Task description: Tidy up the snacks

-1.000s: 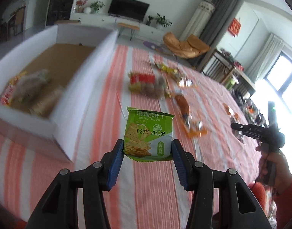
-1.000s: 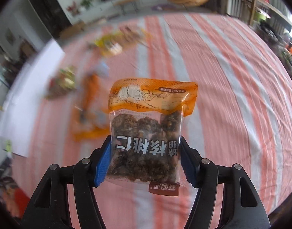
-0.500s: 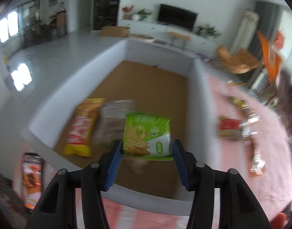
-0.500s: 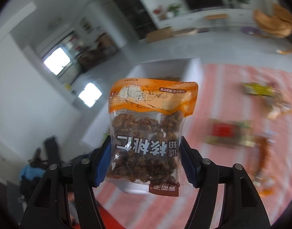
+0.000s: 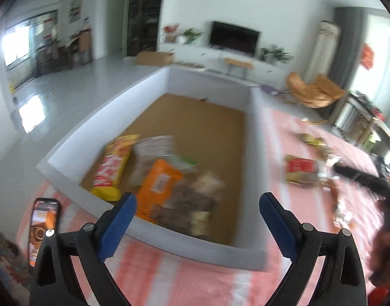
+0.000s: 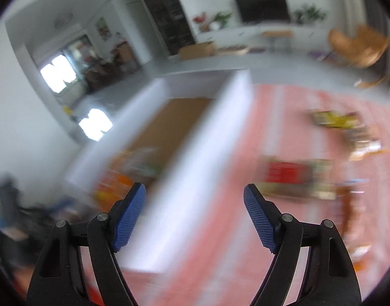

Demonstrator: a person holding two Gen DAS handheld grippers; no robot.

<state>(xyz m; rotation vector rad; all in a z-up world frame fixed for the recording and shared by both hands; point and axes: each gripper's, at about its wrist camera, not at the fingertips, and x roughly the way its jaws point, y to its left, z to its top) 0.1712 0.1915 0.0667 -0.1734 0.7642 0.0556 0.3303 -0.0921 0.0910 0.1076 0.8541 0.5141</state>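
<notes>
Below left tongs point(image 5: 196, 204), just opened: snack packets point(image 5: 169, 186) in box point(image 5: 67, 150).

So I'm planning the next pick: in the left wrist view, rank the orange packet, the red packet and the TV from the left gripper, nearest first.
1. orange packet, in the box, just ahead of the left gripper.
2. red packet, on the cloth, right.
3. TV, far wall.

1 white box point(image 5: 228, 252), 1 phone point(image 5: 43, 227), 2 grippers; snack packets too blurred to count.

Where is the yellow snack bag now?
In the left wrist view, the yellow snack bag lies inside the white box, near its left wall, beside the orange packet.
</notes>
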